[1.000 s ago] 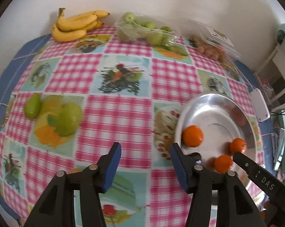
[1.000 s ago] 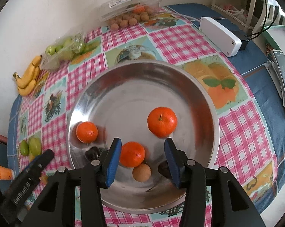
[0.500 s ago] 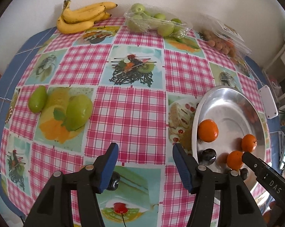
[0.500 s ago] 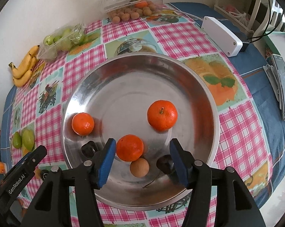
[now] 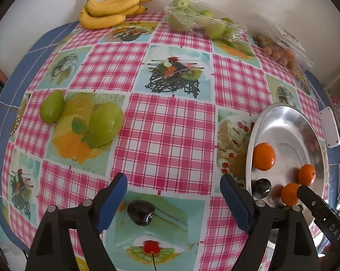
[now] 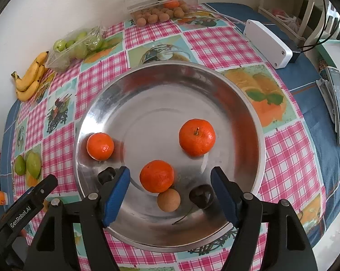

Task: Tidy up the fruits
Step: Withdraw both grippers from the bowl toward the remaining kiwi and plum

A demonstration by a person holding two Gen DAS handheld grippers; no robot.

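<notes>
Three glossy round oranges [image 6: 156, 176] are seen in the shiny metal dish [image 6: 249, 117] at frame centre, beside a smooth tan ball. Both the left gripper [image 5: 173, 194] and right gripper [image 6: 170, 184] have just been opening wide, nothing gripped; a dark plum [image 5: 140, 212] lies between the left one's blue pads on the checked tabletop [image 5: 170, 135].

- A round silver plate [image 6: 249, 113] is set on the checked cloth.
- Three oranges [image 6: 196, 136] are spread out on the plate, each apart from the others.
- A small tan fruit [image 6: 168, 199] is seen touching the nearest orange [image 6: 157, 176].
- A dark plum [image 6: 201, 196] is laid just beside it.
- Another dark plum [image 5: 140, 212] is left on the cloth.
- Two green fruits [image 5: 105, 124] are placed well apart from the plate.
- Yellow bananas [image 5: 111, 9] are laid by the wall.
</notes>
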